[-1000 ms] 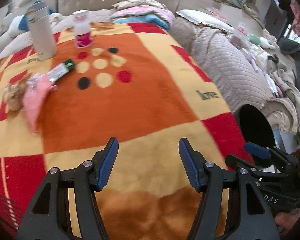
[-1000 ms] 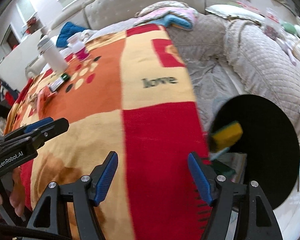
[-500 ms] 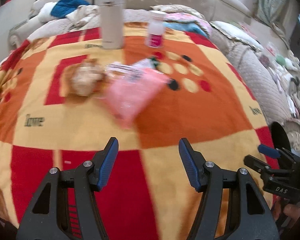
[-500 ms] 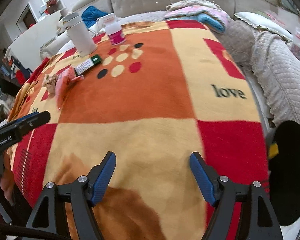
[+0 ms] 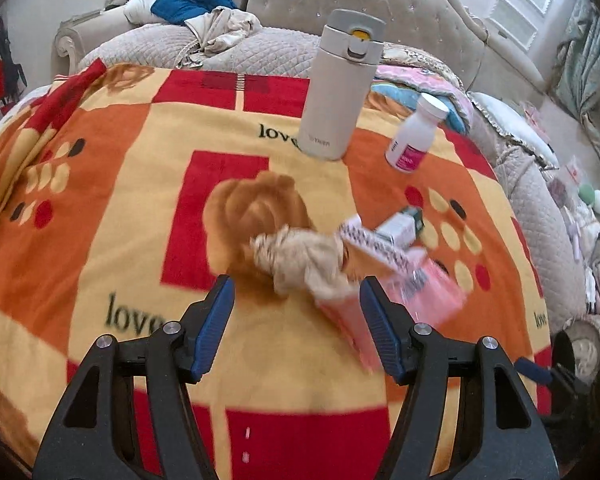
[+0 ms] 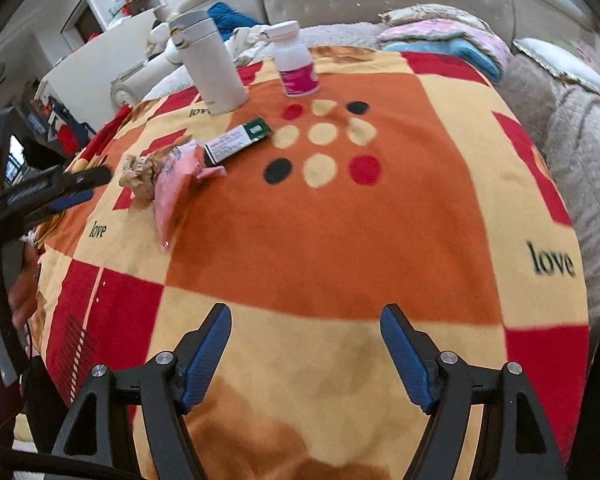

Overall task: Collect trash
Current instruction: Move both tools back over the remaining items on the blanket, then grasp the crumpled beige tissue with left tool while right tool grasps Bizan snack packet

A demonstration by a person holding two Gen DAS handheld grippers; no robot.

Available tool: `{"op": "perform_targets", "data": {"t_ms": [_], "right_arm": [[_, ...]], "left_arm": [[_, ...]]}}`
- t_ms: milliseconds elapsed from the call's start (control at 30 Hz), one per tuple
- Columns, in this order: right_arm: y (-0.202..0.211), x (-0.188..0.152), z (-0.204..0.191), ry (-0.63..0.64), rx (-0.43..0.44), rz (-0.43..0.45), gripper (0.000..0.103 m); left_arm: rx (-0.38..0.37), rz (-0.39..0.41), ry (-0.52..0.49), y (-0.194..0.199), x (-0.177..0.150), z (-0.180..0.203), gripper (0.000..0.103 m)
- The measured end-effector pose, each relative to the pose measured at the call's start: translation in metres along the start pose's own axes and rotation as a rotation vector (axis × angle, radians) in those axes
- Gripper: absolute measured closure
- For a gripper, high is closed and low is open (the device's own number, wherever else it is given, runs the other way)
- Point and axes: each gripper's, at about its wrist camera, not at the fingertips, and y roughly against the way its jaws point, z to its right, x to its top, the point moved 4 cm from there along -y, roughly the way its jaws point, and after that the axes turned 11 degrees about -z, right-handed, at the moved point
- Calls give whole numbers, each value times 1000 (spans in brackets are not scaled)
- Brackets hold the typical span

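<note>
- Progress: none of the trash on the blanket [image 6: 340, 240] had been picked up at this moment. The crumpled paper [image 5: 300, 258], the pink wrapper [image 5: 428, 292] and the small carton [image 5: 400, 226] lay together in one cluster, touching one another.
- The flask [image 5: 340, 88] and the pill bottle [image 5: 414, 138] stood upright behind the cluster. Judged by the task, these were not trash.
- Your left gripper [image 5: 296, 326] was spread, with nothing pinched. The paper and wrapper lay just beyond its fingertips, the wrapper's near end beside the right-hand finger.
- Your right gripper [image 6: 306, 354] was spread and empty. It hung over bare blanket, well apart from the cluster.
- Remaining: every piece was left to grasp and carry to a bin. No bin showed clearly in either current view.
- Change, left: a second earlier the cluster sat far off at the upper left of the left wrist view; it now sat directly ahead. Its jaws had just been opening slightly, with nothing between the pads.
- Change, right: a second earlier the right wrist view showed the blanket's edge and a black round opening holding a yellow item. That opening was now out of view, and the jaws stood wider, still empty.
</note>
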Motion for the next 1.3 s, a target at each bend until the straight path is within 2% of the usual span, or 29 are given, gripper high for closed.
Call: {"op": "perform_targets", "data": {"t_ms": [100, 200, 233, 267, 500, 567, 600, 633, 667, 733, 833, 933, 1033, 1133, 1167, 1233, 1300], "right_arm": [[2, 15, -6, -3, 50, 26, 28], [-1, 33, -20, 9, 122, 46, 28], [-4, 38, -25, 20, 133, 46, 28], [-7, 42, -30, 33, 137, 46, 28], [-32, 77, -62, 84, 191, 78, 29], [-40, 85, -66, 63, 250, 80, 46], [-47, 88, -67, 46, 294, 61, 63], [-53, 89, -67, 33, 311, 53, 70], [-56, 89, -67, 26, 321, 52, 72], [-53, 84, -69, 36, 304, 66, 82], [-41, 71, -63, 65, 264, 68, 88], [-30, 59, -41, 42, 205, 79, 89], [-25, 53, -17, -12, 142, 71, 89], [-11, 51, -5, -36, 192, 100, 86], [-8, 53, -7, -35, 209, 100, 81], [-2, 58, -18, -3, 198, 112, 42], [5, 69, -37, 71, 171, 143, 39]], "left_arm": [[5, -7, 2, -19, 14, 1, 39], [10, -58, -15, -40, 16, -2, 41], [15, -68, -19, -44, 15, -4, 56], [14, -79, -27, -47, 12, -9, 74], [-3, -86, -28, -37, -3, -41, 79], [0, -78, -31, -31, -6, -44, 79], [-1, -73, -34, -28, -9, -45, 79], [-1, -70, -36, -25, -9, -45, 79], [-1, -66, -39, -22, -11, -45, 79], [2, -59, -51, -17, -15, -42, 79], [2, -51, -71, -12, -20, -36, 79], [-10, -46, -90, -9, -26, -26, 79], [4, -38, -108, -9, -29, -17, 79], [14, -31, -117, -8, -30, -10, 79], [29, -24, -122, -7, -28, -9, 79], [49, -15, -123, -6, -26, -10, 79], [51, -13, -117, -4, -25, -13, 79]]}}
